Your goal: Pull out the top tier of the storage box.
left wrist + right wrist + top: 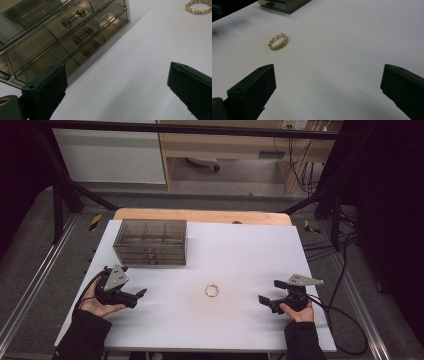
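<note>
A gold chain bracelet [212, 290] lies coiled on the white table top [240, 250], near its middle; it also shows as the bracelet [278, 41] and the bracelet [199, 6]. A smoky clear drawer box [151, 241] stands at the back left, its knobbed drawer fronts [75, 27] shut. My left gripper [134, 296] is held low at the front left, open and holding nothing, pointing right. My right gripper [270, 292] sits at the front right, open and holding nothing, pointing left toward the bracelet, well short of it.
The white top rests on a wooden table [200, 215] inside a black metal frame [65, 195]. Cables [340, 320] trail off the right side. A corner of the drawer box [284, 5] shows far off in the right gripper view.
</note>
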Available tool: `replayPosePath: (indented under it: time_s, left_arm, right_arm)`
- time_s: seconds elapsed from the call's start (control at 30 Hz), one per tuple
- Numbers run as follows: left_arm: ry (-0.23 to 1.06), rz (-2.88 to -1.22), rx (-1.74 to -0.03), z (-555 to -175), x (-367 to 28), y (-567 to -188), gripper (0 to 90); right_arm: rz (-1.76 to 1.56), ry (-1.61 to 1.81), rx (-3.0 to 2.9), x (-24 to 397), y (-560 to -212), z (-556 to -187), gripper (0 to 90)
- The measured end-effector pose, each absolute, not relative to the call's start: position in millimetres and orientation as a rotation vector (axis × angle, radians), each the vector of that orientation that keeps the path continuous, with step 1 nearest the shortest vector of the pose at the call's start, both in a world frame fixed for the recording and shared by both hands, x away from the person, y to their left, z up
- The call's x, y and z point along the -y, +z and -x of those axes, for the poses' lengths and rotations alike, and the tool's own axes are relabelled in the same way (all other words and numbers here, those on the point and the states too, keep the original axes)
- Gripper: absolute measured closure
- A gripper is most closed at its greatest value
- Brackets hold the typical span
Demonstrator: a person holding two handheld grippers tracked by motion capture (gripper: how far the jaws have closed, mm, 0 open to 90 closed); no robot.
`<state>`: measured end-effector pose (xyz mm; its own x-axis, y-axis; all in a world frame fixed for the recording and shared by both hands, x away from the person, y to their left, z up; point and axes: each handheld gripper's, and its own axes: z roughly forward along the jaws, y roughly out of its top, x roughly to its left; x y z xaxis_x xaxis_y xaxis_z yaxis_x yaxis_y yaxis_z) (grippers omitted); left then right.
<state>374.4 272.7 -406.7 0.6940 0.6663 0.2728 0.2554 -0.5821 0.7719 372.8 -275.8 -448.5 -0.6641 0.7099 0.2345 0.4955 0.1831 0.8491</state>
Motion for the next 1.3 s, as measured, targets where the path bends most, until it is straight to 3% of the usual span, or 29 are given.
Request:
replayPosePath:
  time_s: [1.3]
  left_arm:
    - [1.122, -2.344, -0.37, -393, -250, -406, 5.8]
  right_arm:
    - [-1.159, 1.471, -2.248, 276, -449, -373, 0.7]
